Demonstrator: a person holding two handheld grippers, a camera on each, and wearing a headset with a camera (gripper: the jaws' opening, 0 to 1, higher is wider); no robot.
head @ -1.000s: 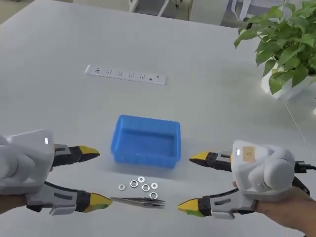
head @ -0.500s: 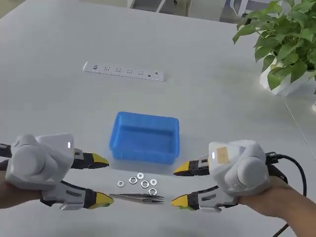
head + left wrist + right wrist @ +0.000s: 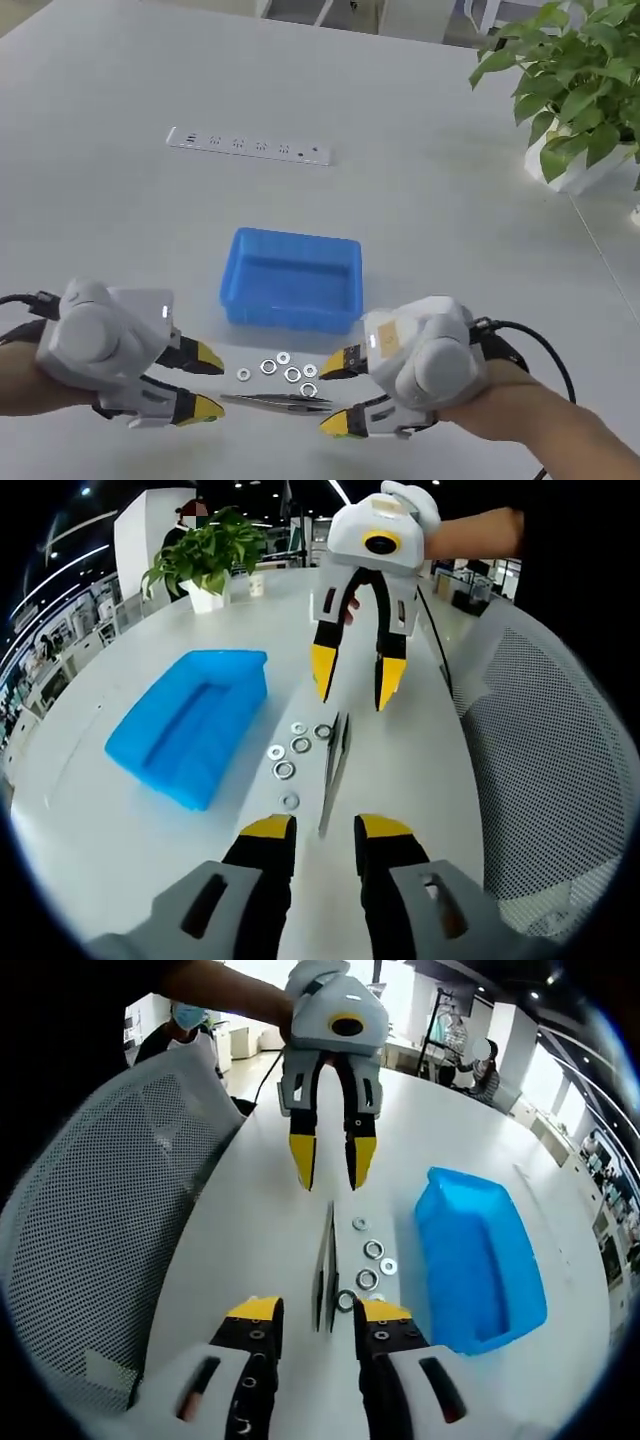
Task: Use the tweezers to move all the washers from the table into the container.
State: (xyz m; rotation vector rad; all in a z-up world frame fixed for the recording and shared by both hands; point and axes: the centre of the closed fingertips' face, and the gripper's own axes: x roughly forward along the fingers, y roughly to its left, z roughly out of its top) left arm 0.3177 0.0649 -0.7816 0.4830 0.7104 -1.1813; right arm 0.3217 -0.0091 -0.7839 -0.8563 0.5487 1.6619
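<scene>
Several small metal washers lie loose on the white table, just in front of the blue container. Thin metal tweezers lie flat beside the washers, on the near side. My left gripper is open at the tweezers' left end. My right gripper is open at their right end, its jaws either side of that end. Neither gripper holds anything.
A white power strip lies farther back on the table. A potted plant stands at the far right. A mesh chair back is close behind the near table edge.
Both grippers have moved inward toward each other and now sit at the two ends of the tweezers. Washers, tweezers and container lie as before.
</scene>
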